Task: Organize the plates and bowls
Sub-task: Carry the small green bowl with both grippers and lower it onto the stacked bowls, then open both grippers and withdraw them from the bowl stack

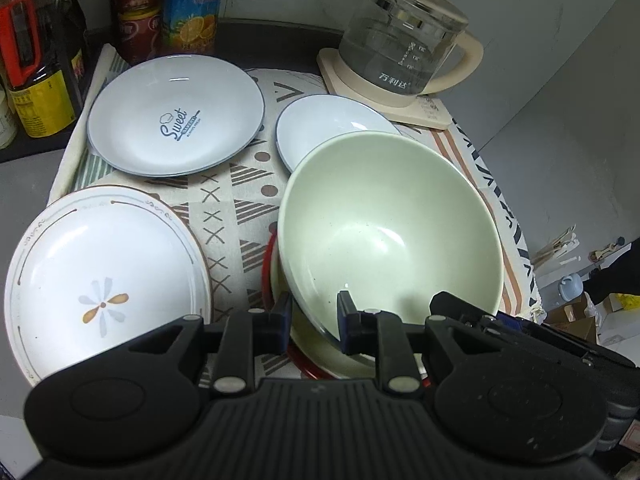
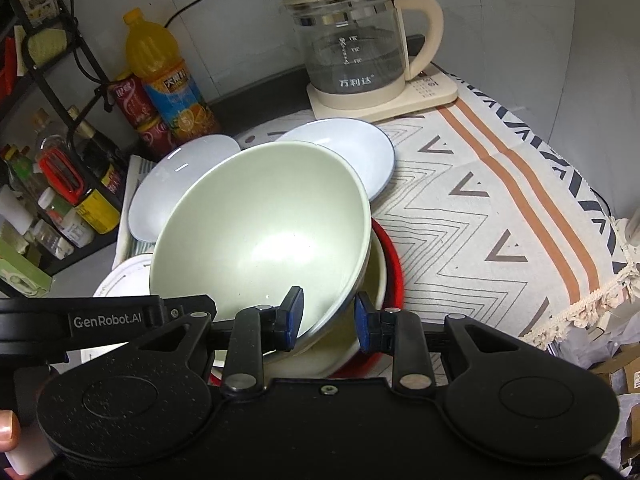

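**Both grippers at the green bowl**

Left gripper [image 1: 313,320] and right gripper [image 2: 328,318] level, each straddling the near rim of the tilted pale green ceramic bowl [image 1: 390,228]; whether they pinch it, cannot tell. Bowl sits inside red-rimmed cream bowl [image 2: 390,276] on patterned cloth [image 2: 480,208].

three plates [image 1: 176,116], two bowls [image 1: 384,216]

My left gripper [image 1: 313,322] pinches the near rim of the pale green bowl [image 1: 390,236], tilted over a red-rimmed dish [image 1: 269,280]. Left of it lies the flower plate [image 1: 104,280]; farther off, the "Sweet" plate [image 1: 176,116], a small white plate [image 1: 320,128] and the glass kettle [image 1: 404,48].
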Demonstrator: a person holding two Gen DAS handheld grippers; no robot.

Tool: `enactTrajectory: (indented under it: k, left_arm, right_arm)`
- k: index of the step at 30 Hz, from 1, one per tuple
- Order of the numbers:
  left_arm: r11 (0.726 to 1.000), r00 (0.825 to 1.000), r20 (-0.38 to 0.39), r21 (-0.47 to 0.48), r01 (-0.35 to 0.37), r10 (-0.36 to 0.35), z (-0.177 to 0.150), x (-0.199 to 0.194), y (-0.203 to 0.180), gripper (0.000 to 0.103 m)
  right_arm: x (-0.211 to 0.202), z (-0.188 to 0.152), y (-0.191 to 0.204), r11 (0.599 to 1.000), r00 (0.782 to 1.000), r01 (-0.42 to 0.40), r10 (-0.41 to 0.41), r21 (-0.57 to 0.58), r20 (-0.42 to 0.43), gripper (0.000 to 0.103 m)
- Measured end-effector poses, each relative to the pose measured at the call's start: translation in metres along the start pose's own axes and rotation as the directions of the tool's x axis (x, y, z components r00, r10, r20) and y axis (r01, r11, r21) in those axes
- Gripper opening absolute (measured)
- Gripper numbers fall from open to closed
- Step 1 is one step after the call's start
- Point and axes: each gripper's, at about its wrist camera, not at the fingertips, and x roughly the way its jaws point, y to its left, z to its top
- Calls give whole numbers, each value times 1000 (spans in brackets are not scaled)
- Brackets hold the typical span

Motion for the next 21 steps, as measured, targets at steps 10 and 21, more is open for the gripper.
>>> enactTrajectory:
  k: [10,21]
  left_arm:
    - [1000,1000,-5,28,-11,11,5,8,-6,22]
    - [1000,1000,10,6,-27,27,6,4,7,22]
  right_arm:
    - [4,4,-3,1000,1000,-17,17,-15,-14,31]
    - [8,8,-14,1000,1000,-7,7,-14,-13,23]
